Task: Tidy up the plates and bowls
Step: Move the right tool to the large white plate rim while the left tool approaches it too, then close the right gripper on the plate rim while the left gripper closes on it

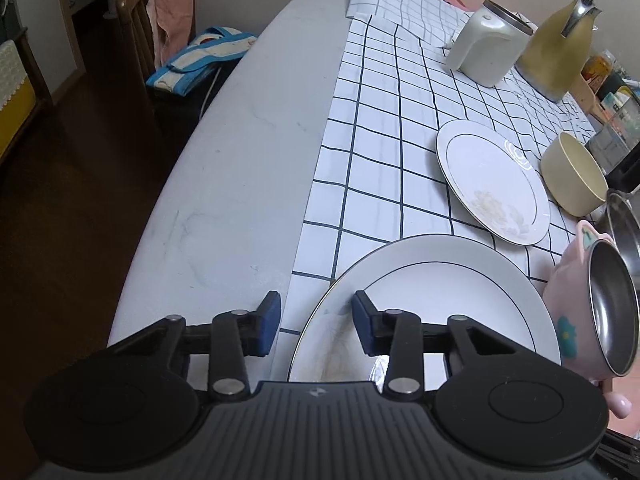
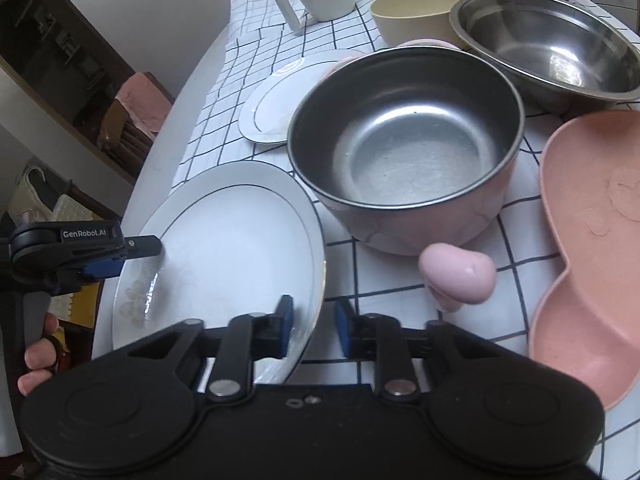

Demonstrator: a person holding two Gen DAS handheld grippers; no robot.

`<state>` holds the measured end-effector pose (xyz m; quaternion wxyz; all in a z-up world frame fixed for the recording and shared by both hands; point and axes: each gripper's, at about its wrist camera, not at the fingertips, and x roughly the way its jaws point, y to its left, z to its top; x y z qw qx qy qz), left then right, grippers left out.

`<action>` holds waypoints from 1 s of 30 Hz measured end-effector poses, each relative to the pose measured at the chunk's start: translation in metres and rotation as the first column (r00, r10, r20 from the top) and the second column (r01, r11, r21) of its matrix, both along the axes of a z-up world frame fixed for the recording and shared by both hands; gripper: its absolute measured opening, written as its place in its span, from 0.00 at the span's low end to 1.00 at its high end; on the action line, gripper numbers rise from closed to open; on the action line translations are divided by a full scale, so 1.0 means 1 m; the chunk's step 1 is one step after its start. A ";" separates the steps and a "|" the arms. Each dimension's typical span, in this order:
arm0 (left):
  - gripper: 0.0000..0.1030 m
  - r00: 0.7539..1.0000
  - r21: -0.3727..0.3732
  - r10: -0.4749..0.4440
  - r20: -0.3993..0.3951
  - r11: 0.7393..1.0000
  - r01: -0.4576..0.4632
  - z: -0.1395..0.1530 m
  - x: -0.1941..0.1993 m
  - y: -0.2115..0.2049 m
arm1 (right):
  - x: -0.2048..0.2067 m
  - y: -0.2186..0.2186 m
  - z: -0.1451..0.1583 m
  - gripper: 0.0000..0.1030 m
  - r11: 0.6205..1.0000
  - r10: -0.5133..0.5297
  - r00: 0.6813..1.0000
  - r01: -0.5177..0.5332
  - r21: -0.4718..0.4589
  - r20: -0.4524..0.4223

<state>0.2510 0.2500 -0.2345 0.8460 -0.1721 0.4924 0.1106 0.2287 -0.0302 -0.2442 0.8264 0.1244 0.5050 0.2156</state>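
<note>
On the left, my left tongs (image 1: 314,322) straddle the near rim of the big white plate (image 1: 440,300), one pad outside the edge and one over the plate's face. The pads stand apart with a clear gap; they are not pressing on the rim yet. The plate lies on the surface (image 1: 224,184), half over the checked cloth (image 1: 380,120).

From the right wrist view, my right tongs (image 2: 312,326) bracket the opposite edge of that same plate (image 2: 224,240). The gap is narrow, but I still see space beside the rim, so I judge them not yet clamped.

To do this well I'd get both pairs biting at matching depth, squarely across the rim, before any lift, then raise level so the plate does not tip. The steel-lined pink pot (image 2: 404,152) sits just beside the plate's right edge, its handle (image 2: 458,278) near my right pads, so I'd lift straight up. The smaller white plate (image 1: 494,182) further back looks the likely stacking mate. The cream bowl (image 1: 574,174), steel bowl (image 2: 548,46) and pink tray (image 2: 592,240) wait to the right.
</note>
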 end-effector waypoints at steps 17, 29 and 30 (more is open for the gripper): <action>0.22 1.000 -0.036 -0.008 -0.009 0.999 0.008 0.000 -0.014 -0.003 | 0.004 0.000 0.004 0.10 1.000 0.004 1.000 -0.004 -0.006 -0.010; 0.12 1.000 -0.065 -0.007 -0.006 0.998 0.007 0.007 -0.060 -0.015 | -0.009 -0.014 0.016 0.07 0.999 0.049 0.999 -0.049 -0.009 0.006; 0.12 1.000 -0.072 -0.011 -0.003 0.997 0.011 0.008 -0.066 -0.017 | -0.011 -0.018 0.016 0.07 0.999 0.051 0.999 -0.051 -0.006 0.002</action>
